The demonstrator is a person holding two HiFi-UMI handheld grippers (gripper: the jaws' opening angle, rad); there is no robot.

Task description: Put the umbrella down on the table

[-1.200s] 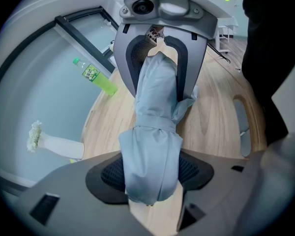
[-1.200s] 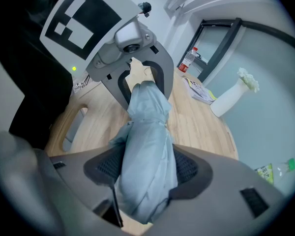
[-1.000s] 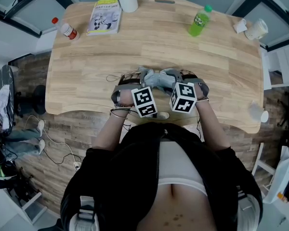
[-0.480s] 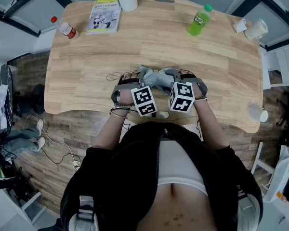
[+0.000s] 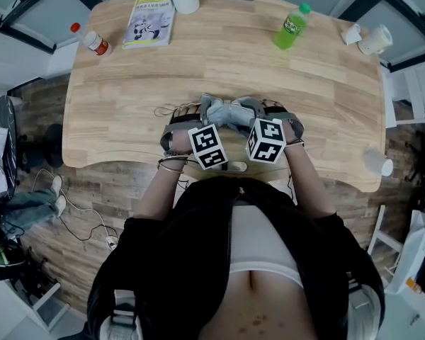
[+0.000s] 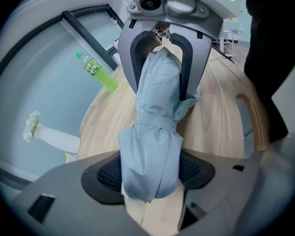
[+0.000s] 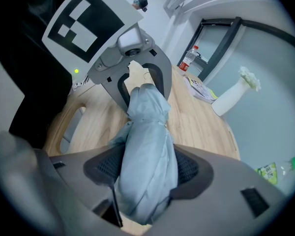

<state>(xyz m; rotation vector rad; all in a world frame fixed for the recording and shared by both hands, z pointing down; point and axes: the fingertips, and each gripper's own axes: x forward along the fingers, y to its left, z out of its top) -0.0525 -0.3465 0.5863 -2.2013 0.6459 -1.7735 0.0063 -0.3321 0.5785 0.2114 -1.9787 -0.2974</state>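
As seen from the head view, the folded grey umbrella (image 5: 225, 112) lies crosswise near the front edge of the wooden surface (image 5: 127, 83). The left hand-held gripper (image 5: 195, 116) is at one end and the right hand-held gripper (image 5: 263, 113) at the other, and both point steeply downward. A green bottle (image 5: 290, 27) and a booklet (image 5: 150, 21) sit well apart at the far side.

Left gripper view: the umbrella's wrapped canopy runs between the jaws, which stand wide and have just been opening. The fabric fills the gap and brushes the pads but does not look squeezed. Bare wood shows directly beneath the bundle, which appears to rest on it, though contact cannot be confirmed.

Right gripper view: the other end of the bundle sits between the jaws, and the pads bear on the fabric from both sides. As far as can be judged, this is a hold.

Progress: lowering appears essentially complete, and release has begun on the left. What remains is to free the right jaws and draw both hand-held grippers clear without dragging the fabric.
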